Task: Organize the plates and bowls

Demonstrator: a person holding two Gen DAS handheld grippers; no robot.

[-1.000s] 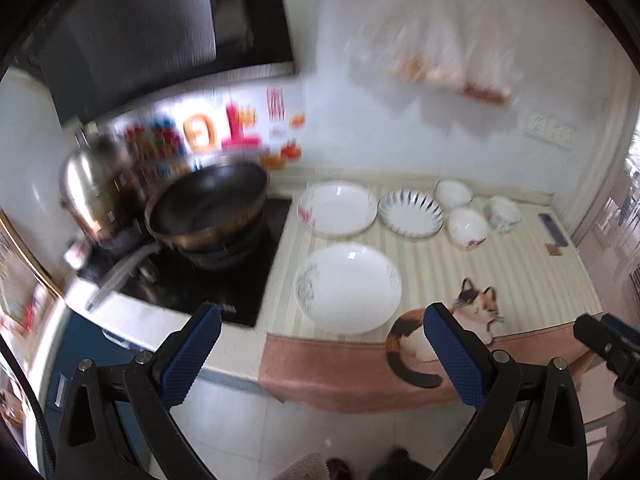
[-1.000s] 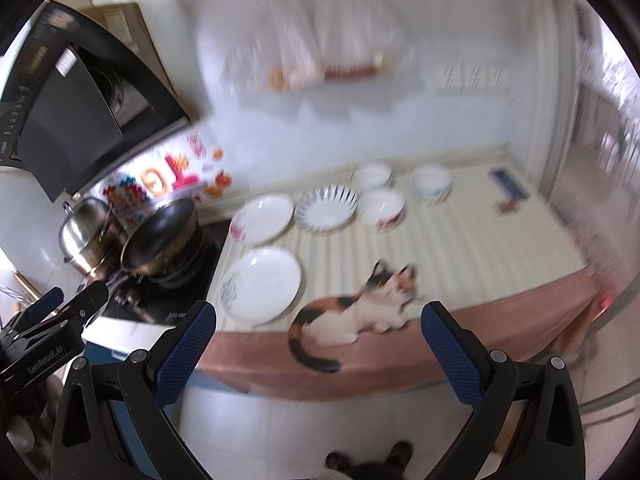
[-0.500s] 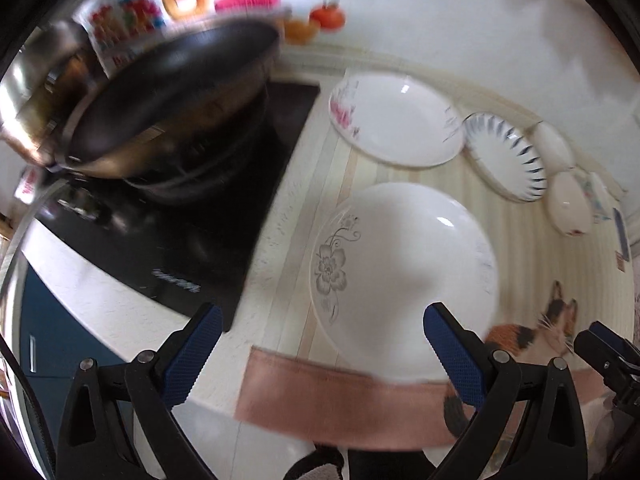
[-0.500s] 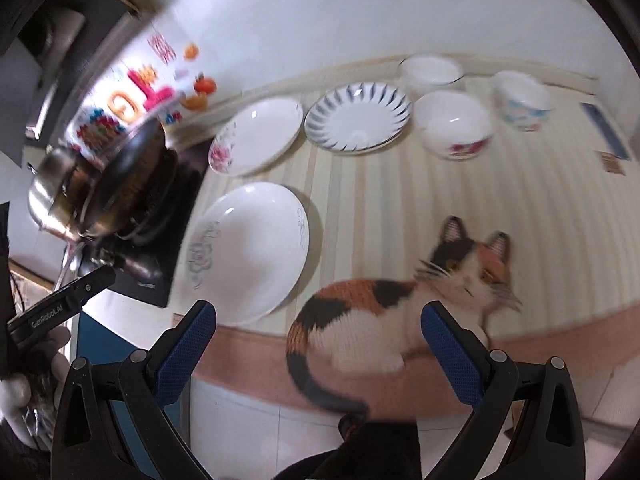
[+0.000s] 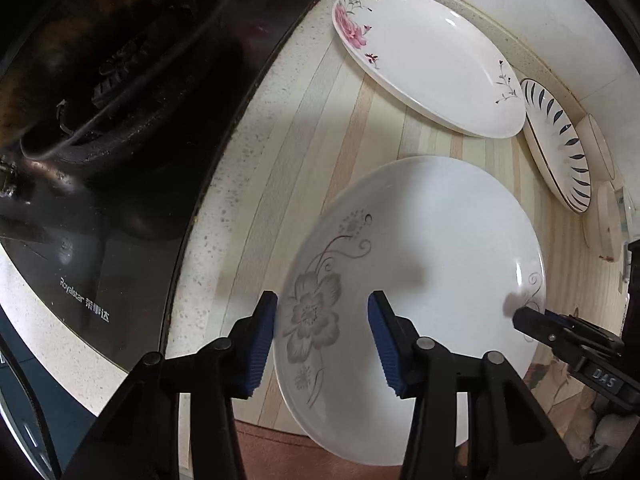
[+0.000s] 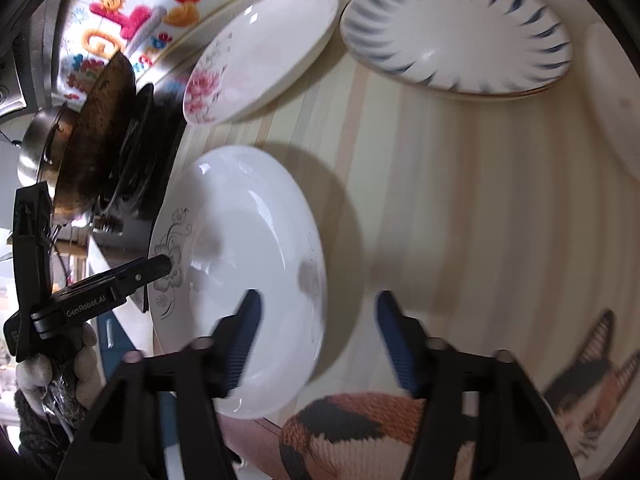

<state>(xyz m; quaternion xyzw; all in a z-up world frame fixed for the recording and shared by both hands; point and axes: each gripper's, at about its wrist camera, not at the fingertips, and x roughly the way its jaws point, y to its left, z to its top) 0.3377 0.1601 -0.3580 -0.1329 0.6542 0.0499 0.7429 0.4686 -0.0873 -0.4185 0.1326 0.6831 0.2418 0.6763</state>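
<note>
Closer now to the counter than a second ago, when both views took in the whole kitchen from well back. Near plate (image 5: pixel 420 280), white with a grey flower on its rim, lying flat on the striped mat (image 5: pixel 320 128) at the front edge of the counter, beside the black hob (image 5: pixel 120 160).

Left gripper (image 5: pixel 322 340) lowered over the plate's left rim, blue fingers (image 5: pixel 260 344) spread, one outside the rim and one above the plate's well; narrower than half a second ago, yet nothing pinched. Right gripper (image 6: pixel 316 340) at the plate's opposite rim (image 6: pixel 316 280), likewise spread and narrowed (view slightly blurred), holding nothing.

Behind, well apart from the near plate: pink-flowered plate (image 5: pixel 428 60), and just beside it the blue-striped plate (image 5: pixel 560 148). Bowls barely visible at the far right edge.

Meaning for the task, as a judgement: approach finished, two-sided grasp of the near plate about to begin, probably for stacking onto another plate. No dish yet lifted.
</note>
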